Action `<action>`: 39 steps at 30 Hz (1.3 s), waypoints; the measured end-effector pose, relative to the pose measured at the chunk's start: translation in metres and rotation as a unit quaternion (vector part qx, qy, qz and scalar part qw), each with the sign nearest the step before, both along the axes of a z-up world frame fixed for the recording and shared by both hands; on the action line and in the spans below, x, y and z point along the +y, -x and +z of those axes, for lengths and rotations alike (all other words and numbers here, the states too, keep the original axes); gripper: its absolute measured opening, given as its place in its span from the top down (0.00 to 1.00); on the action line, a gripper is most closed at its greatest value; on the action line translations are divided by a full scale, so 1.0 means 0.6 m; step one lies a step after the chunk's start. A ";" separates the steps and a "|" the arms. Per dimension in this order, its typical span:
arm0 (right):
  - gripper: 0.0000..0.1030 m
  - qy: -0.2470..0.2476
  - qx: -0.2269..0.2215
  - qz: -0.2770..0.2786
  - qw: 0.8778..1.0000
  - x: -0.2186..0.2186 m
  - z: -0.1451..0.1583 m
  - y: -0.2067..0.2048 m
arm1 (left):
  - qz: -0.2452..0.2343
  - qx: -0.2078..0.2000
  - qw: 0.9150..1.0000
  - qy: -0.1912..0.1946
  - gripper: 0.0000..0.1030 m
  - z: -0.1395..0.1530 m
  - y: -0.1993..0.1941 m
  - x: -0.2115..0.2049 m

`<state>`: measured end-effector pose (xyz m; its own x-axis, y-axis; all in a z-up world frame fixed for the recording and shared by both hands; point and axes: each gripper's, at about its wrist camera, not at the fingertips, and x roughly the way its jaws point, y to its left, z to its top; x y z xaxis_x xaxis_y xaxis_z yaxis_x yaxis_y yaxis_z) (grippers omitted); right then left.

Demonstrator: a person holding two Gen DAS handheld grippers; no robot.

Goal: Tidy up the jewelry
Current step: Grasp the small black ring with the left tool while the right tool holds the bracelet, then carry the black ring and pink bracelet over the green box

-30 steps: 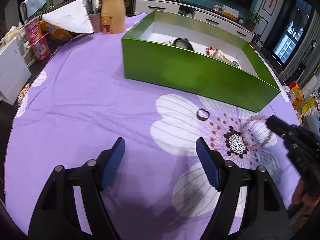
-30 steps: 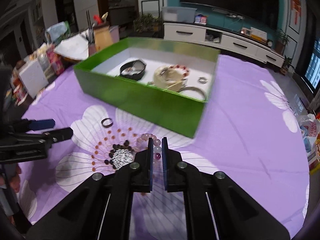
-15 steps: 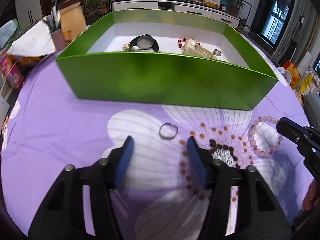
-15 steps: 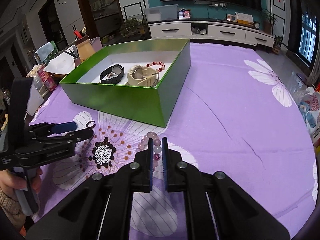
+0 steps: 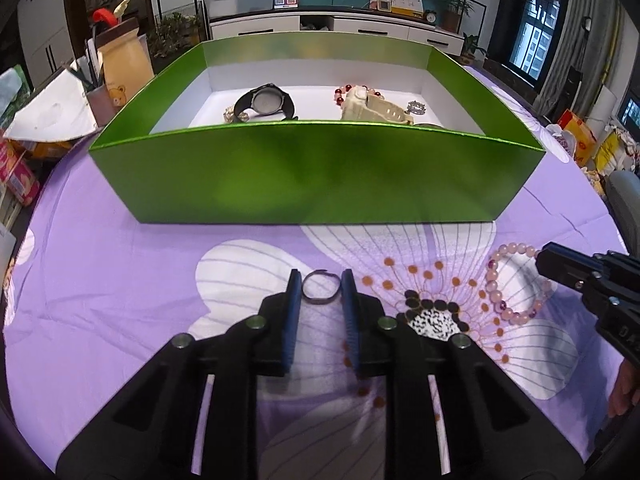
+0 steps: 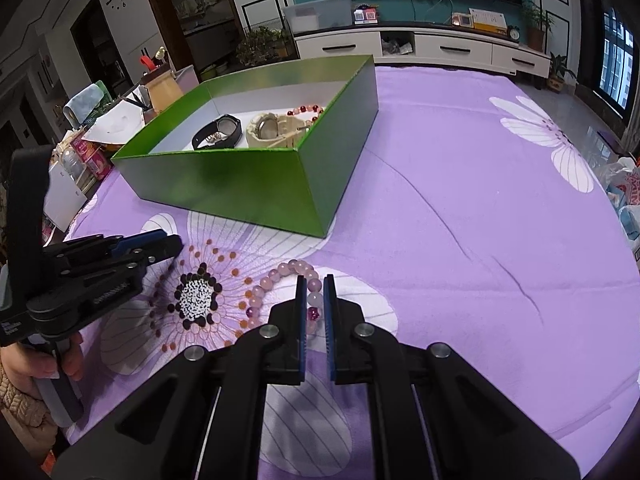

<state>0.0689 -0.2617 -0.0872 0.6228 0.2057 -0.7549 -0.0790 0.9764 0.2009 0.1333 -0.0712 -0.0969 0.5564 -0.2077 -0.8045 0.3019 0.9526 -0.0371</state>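
A small dark metal ring lies on the purple flowered cloth in front of the green box. My left gripper straddles it, its jaws closing, and the blue pads meet the ring's two sides. To the right, a pink bead bracelet lies on the cloth, and my right gripper is shut on the near beads of this bracelet. Inside the box lie a black watch, a beige watch and a red bead bracelet.
The green box stands close beyond both grippers, its front wall tall. A bear-printed pen holder, papers and snack packs crowd the table's far left. A person's hand holds the left gripper's handle.
The left gripper came forward to the ring, and its jaws narrowed from wide apart to the ring's sides. The right gripper stayed shut on the pink bracelet.
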 end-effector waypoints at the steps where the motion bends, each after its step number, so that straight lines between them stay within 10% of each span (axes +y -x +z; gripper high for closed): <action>1: 0.93 0.000 0.000 0.000 1.000 0.000 0.000 0.001 | 0.002 0.001 1.000 0.004 0.81 0.002 0.003 0.005; 39: 0.93 0.031 -0.120 0.024 0.992 0.023 0.163 0.010 | 0.031 -0.076 0.994 0.078 0.81 0.175 0.019 0.091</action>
